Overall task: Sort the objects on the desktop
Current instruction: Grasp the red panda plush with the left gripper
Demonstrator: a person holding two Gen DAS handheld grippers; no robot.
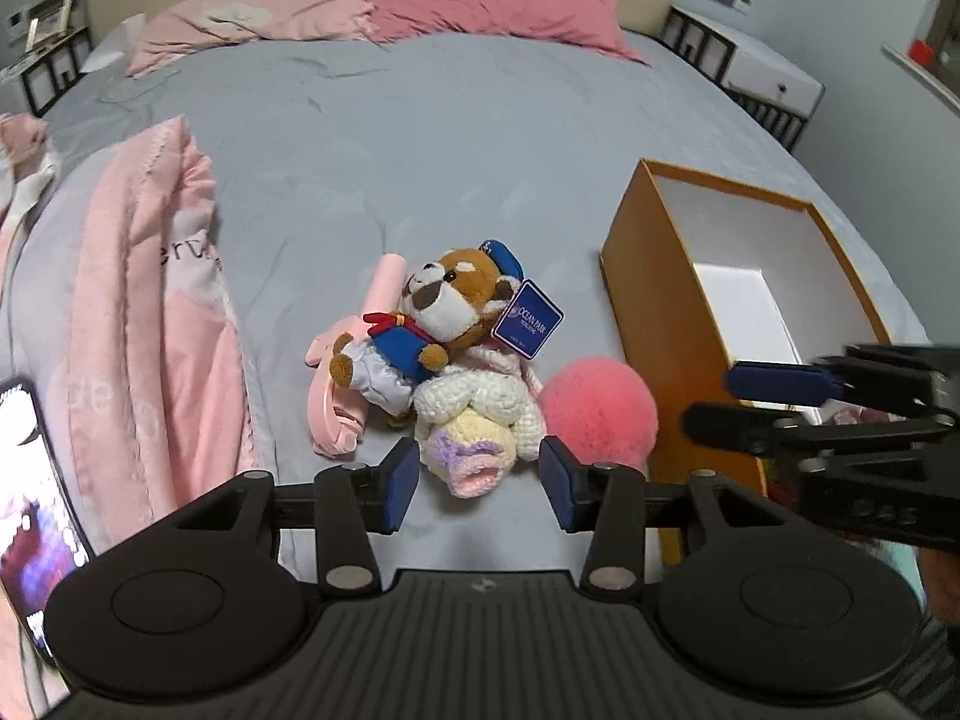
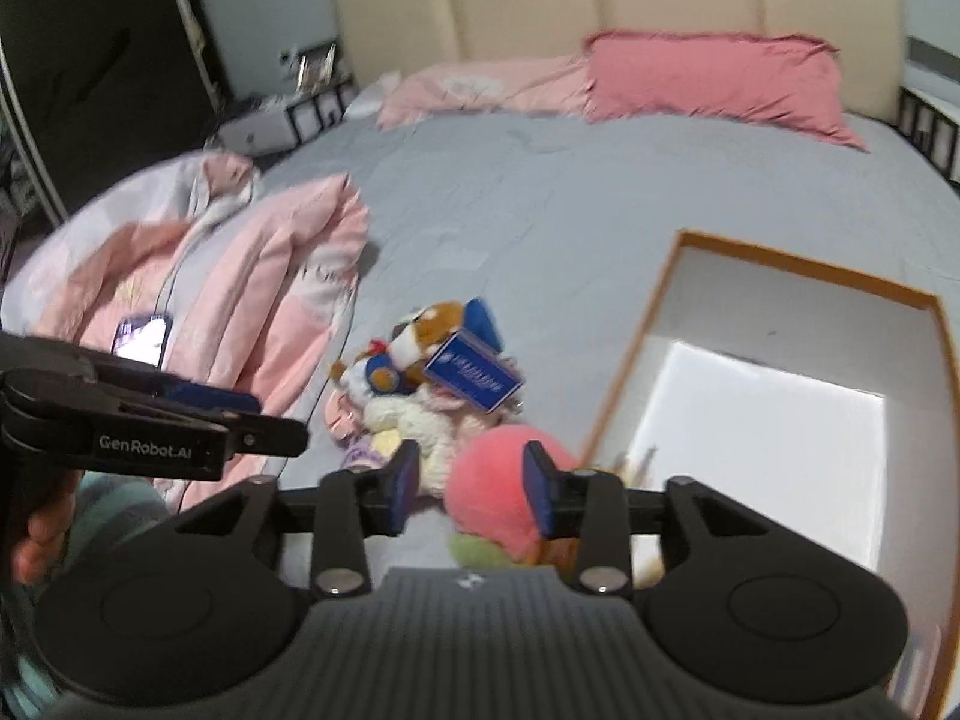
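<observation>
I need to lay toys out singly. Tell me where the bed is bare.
Bare sheet runs from the toy pile up to the pillows, and between the pink quilt and the plush dog. The orange box floor looks clear. It is crowded where dog, crochet doll and pink ball touch.

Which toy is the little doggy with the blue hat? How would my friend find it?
Start at the big grey bed and find the orange box on it. Just left of the box sits a small pile of toys beside a fuzzy pink ball. The doggy is the brown-and-white plush on top of the pile, the only toy with a blue cap, blue jacket and a blue paper tag.
</observation>
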